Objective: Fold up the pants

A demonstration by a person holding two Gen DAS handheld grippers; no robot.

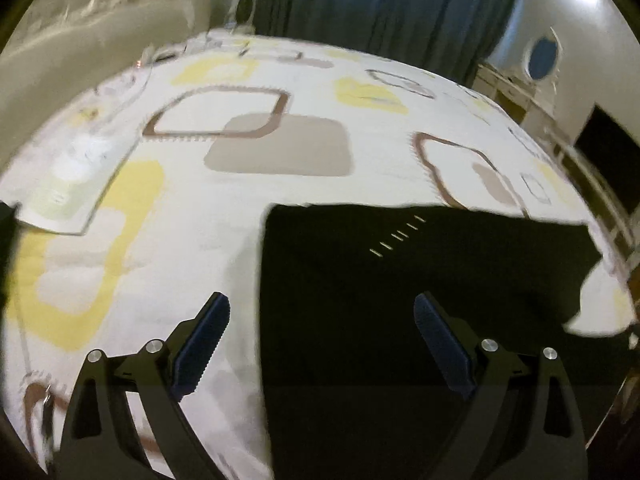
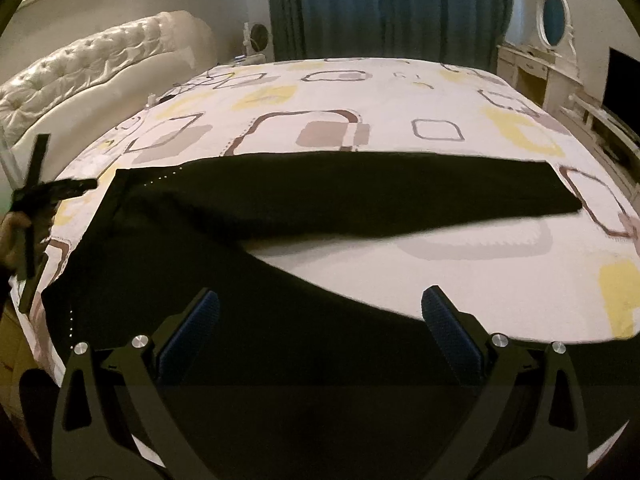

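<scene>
One pair of black pants [image 2: 280, 208] lies flat on the bed [image 2: 400, 92], two legs apart. Both grippers, left [image 1: 322, 320] and right [image 2: 320, 312], hover wide open, holding nothing.

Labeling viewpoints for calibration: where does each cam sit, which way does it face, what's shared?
Left wrist: on the left gripper, above the waist end of the black pants, facing curtains; open jaws show.
Right wrist: on the right gripper, over the near leg, facing curtains; open jaws, left gripper at left edge.
Shared: pants, patterned bedspread, headboard.
</scene>
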